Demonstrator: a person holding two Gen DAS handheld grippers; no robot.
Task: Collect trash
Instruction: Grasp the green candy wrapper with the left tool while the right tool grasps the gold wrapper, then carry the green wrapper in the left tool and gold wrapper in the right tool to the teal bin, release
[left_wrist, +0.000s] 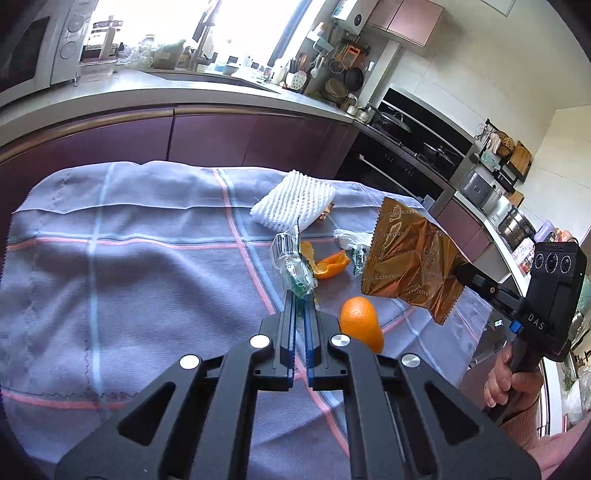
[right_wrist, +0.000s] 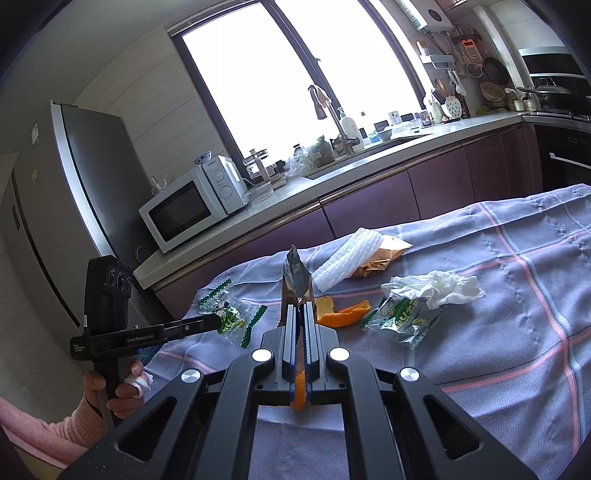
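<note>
Jaws of left gripper (left_wrist: 301, 295) closed on a clear green-printed plastic wrapper (left_wrist: 291, 264), lifted over the checked-cloth bench (left_wrist: 129, 266). Right gripper (right_wrist: 300, 308) jaws clamp a bronze foil snack bag (left_wrist: 410, 266). Only the left view shows a whole orange (left_wrist: 360, 326); the right view shows crumpled white tissue (right_wrist: 443, 288) and a second wrapper (right_wrist: 402, 317).

Home kitchen, microwave (right_wrist: 192, 205), sink faucet (right_wrist: 325, 107), fridge (right_wrist: 55, 206), stove (left_wrist: 417, 144), purple cabinets (left_wrist: 207, 134)
</note>
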